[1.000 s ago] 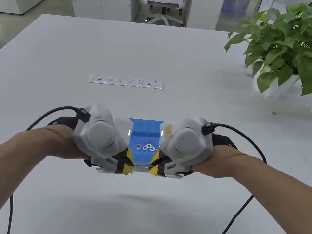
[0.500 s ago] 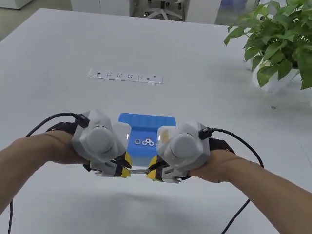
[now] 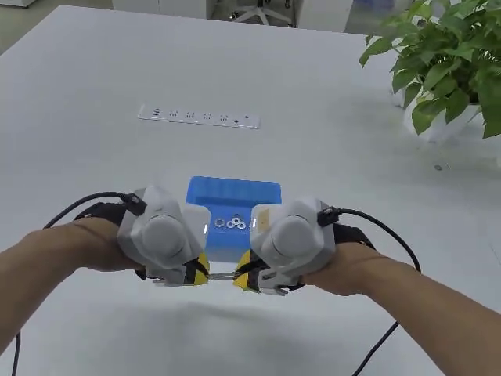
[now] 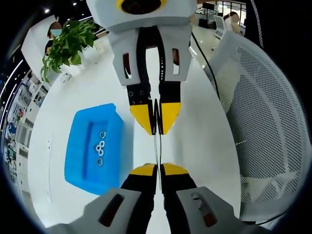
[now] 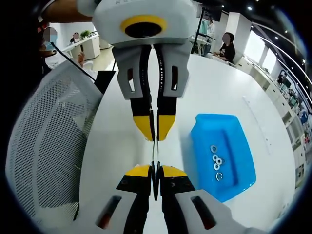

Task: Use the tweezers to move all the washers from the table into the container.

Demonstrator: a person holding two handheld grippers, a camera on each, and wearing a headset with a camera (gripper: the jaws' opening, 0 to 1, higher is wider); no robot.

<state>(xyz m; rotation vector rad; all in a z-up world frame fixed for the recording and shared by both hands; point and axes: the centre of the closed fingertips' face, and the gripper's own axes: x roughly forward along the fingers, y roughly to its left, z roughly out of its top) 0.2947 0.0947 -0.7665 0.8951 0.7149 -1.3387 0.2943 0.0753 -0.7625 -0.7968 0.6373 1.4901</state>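
Tweezers [image 4: 156, 146] lie as a thin metal strip bridging the two grippers, which face each other tip to tip low over the white table [image 3: 352, 157], close in front of the person. The left gripper [image 4: 157, 168] has its yellow-tipped jaws pressed together on one end of the strip. The right gripper [image 5: 155, 169] has its jaws squeezed onto the other end, so each holds the tool with no gap visible between its jaws. In the head view the left gripper sits on the left and the right gripper on the right, each wrapped by a hand, with black cables [image 3: 376, 223] trailing off to either side. Just beyond the grippers stands the blue container [image 3: 233, 190], a shallow rectangular tray resting flat on the table. A small cluster of silver washers [image 5: 216, 163] lies inside it along its middle, some touching one another. Farther back on the table lies a white power strip [image 3: 200, 117], well apart from the container, and a green potted plant [image 3: 438, 63] stands at the far right corner. Both gripper views show a white mesh chair [image 4: 258, 122] beside the table edge.
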